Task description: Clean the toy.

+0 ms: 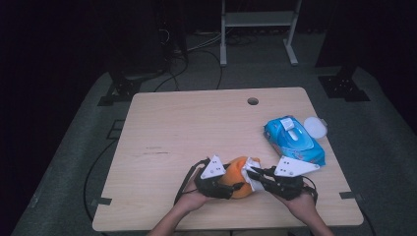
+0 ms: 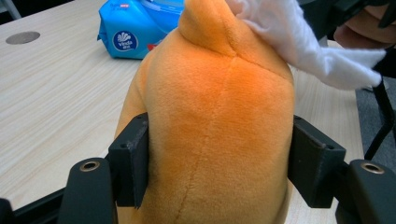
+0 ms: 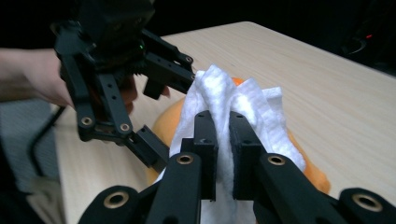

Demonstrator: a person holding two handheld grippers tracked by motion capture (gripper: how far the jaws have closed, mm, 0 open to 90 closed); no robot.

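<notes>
Orange plush, a soft toy (image 1: 239, 178), sat at the near edge of the wooden table (image 1: 196, 128), between the person's two hands. The left gripper (image 1: 220, 186) had it by the body: in the left gripper view both black pads pressed into the toy's flanks, one on each side, jaws standing fairly wide around the stuffed bulk. The right gripper (image 1: 255, 175) came in from the right, jaws pinched nearly together on a folded white wipe (image 1: 252, 172); the right gripper view showed the wipe bunched up between the pads and draped down over the top of the toy. Wipe and plush were touching at the toy's upper right side. A blue pack of wet wipes (image 1: 294, 140) lay well to the right and farther off, its flap lifted, with a round white lid (image 1: 315, 127) just beyond it at the table's right edge. A cable hole (image 1: 253, 101) was at the far side. Judged stage: wiping of the toy was under way. Done, as far as could be seen: a wipe was out of the pack, the toy was steadied, and the wipe was on the plush. Left to do, by estimate: working over the remaining surface, most of which showed bare orange in the left gripper view, then putting the wipe aside and letting the toy go. Whether any part was already clean could not be told; no dirt was visible on the fabric.
</notes>
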